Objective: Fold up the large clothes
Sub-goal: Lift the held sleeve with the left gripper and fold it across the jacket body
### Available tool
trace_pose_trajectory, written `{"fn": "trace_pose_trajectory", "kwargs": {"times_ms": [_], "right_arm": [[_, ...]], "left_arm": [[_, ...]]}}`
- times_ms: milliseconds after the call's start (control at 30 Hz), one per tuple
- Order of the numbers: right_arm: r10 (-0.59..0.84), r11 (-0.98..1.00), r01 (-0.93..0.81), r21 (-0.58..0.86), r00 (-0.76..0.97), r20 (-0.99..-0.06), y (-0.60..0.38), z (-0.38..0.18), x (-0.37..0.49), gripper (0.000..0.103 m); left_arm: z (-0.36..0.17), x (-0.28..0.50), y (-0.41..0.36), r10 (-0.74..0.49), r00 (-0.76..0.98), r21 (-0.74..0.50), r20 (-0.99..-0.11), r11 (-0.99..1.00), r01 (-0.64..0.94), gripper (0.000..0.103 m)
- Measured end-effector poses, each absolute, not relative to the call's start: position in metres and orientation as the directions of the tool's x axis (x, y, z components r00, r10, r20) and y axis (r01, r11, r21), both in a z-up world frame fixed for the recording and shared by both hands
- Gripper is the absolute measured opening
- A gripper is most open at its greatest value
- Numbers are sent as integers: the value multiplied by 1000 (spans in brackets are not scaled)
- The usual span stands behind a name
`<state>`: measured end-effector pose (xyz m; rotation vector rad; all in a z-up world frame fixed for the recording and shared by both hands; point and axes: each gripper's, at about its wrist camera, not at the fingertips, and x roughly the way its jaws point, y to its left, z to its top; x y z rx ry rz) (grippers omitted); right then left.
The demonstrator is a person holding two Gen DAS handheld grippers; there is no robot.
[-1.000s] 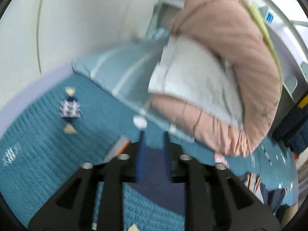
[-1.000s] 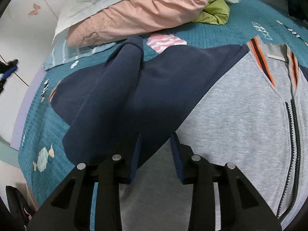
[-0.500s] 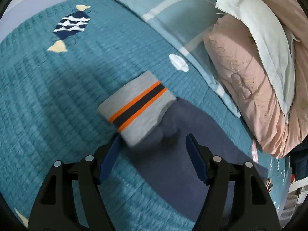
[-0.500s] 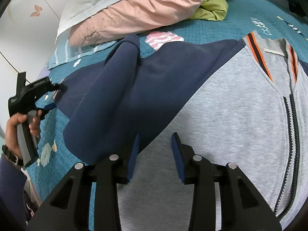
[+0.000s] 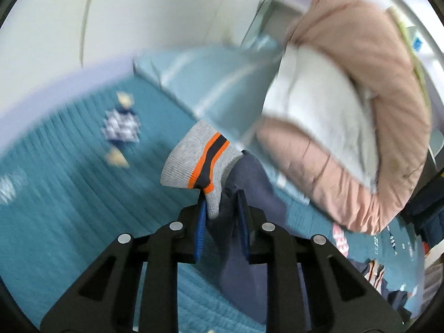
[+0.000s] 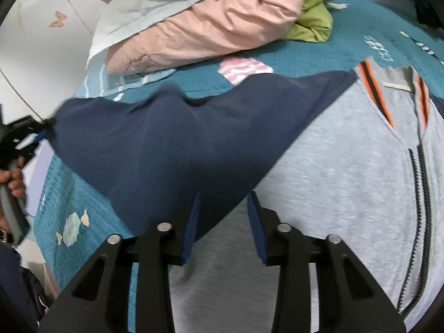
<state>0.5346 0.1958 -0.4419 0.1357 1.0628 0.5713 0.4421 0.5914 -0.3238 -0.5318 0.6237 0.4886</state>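
Observation:
A grey zip jacket [image 6: 333,180] with navy sleeves and orange-striped trim lies spread on the teal bedspread [image 6: 305,52]. My left gripper [image 5: 221,202] is closing its jaws on the grey striped cuff [image 5: 194,161] and the navy sleeve [image 5: 249,172]; the pads pinch the cloth and hold it off the bed. In the right wrist view that left gripper [image 6: 44,131] pulls the navy sleeve [image 6: 166,144] taut to the left. My right gripper [image 6: 223,197] hovers over the seam between sleeve and grey body. Its jaws are closing, with a gap still between them and no cloth pinched.
A pink quilt [image 6: 208,22] with a white pillow [image 5: 319,105] is heaped at the head of the bed, beside a green cloth [image 6: 313,19]. A light-blue striped pillow [image 5: 211,83] lies by the wall. A hand [image 6: 14,177] holds the left gripper's handle at the bed's edge.
The left gripper, open over the flat cuff half a second ago, has shut on it and lifted it, stretching the bunched sleeve out leftward. The right gripper stayed put and narrowed slightly.

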Motion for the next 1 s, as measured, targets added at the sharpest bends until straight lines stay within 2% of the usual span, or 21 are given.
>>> {"fn": "trace_pose_trajectory", "kwargs": {"times_ms": [133,233,367,533,600,700,1000], "right_arm": [[499,849,-360,386,308,-810,207,-461,540,23],[526,832,-375,410,293,-798,203,-458,542,22],[576,809,-347,474,310,-756,168,-443,537,22],[517,854,-296,429,376,-769,82,-429,524,22],[454,889,-272,368,416,-788,32,-422,515,23],[352,934,-230,272,472,-808,-38,-409,505,24],[88,996,-47,75,587,-805,-214,-385,467,24]], "left_arm": [[-289,439,572,237,740,-298,-629,806,-512,20],[-270,443,537,172,786,-343,-594,830,-440,20],[-249,468,460,23,840,-413,-542,863,-290,20],[-240,508,344,-144,857,-443,-495,890,-107,20],[-249,529,294,-232,837,-488,-495,872,-46,20],[-273,555,227,-285,806,-503,-519,864,-18,20],[-377,605,82,-330,678,-502,-657,862,-67,20]]}}
